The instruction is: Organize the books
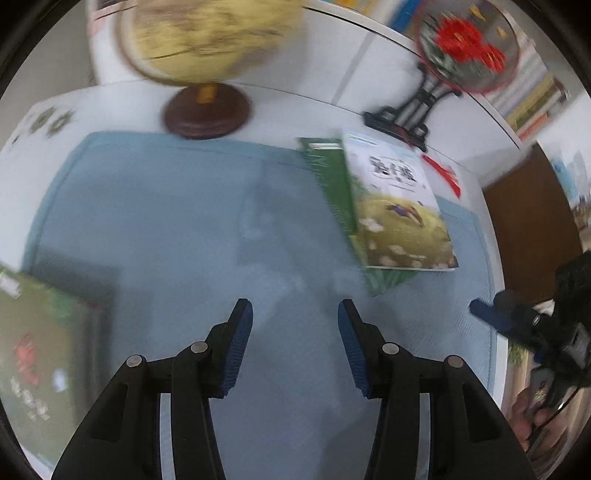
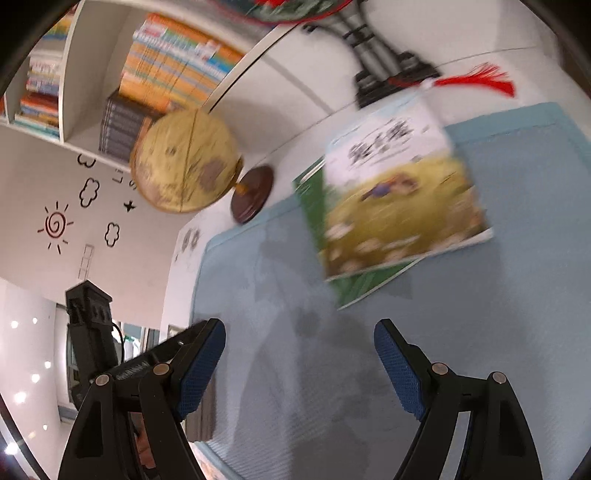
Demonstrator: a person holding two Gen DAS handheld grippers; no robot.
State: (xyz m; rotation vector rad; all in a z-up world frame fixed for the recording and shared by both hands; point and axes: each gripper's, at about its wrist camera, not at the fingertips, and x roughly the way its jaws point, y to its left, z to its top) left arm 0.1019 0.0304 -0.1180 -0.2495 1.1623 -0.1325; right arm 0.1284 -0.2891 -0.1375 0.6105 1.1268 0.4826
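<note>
Blue mat (image 1: 166,221) under both grippers, nothing held: left gripper (image 1: 295,347) and right gripper (image 2: 299,369) both spread wide. Picture book (image 2: 399,199) lies ahead of my right fingers atop a green book (image 2: 314,206); I'd slide under its near edge.

Smeared by motion blur throughout, both views. Title characters on the meadow-cover book (image 1: 400,210) unreadable; green book (image 1: 328,177) beneath mostly hidden under it. Another green-covered book (image 1: 35,350) cut off by the left-wrist view's left edge, its print illegible. Globe (image 1: 210,33) cropped at the top there. Shelf book spines (image 2: 173,62) too blurred to read.
</note>
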